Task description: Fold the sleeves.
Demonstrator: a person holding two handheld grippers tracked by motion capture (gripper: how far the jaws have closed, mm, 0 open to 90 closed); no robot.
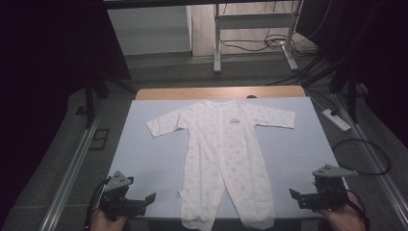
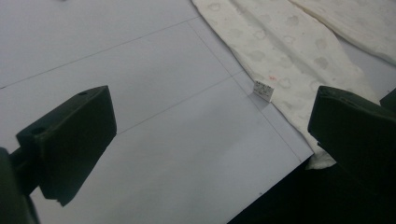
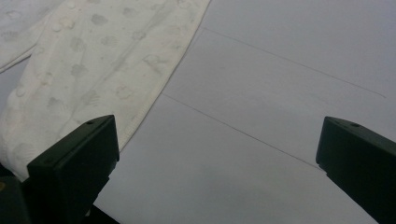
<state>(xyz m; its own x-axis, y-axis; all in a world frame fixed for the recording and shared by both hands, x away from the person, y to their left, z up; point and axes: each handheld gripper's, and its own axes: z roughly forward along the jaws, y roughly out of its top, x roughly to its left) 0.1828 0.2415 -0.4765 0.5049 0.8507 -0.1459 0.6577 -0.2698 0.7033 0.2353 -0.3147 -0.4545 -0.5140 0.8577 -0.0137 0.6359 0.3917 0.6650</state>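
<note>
Pale blue mat (image 1: pixel 154 159) covers the worktop (image 1: pixel 192 92), wood edge showing at the far side. White romper (image 1: pixel 222 154) lies flat on the mat, centred, sleeves spread to both sides, collar at the far end, legs pointing to the person, cuffs reaching the near mat edge. Looks fully spread out, no fold made yet, so judging by that the work is at its start: all folding is left. Left gripper (image 1: pixel 144 199) sits at the near left corner, well apart from the romper's left leg, jaws wide, nothing between them. Right gripper (image 1: pixel 300 197) at the near right, jaws wide too, empty, near the right leg but not touching. Small label (image 2: pixel 263 90) sticks out from the leg seam in the left gripper view
</note>
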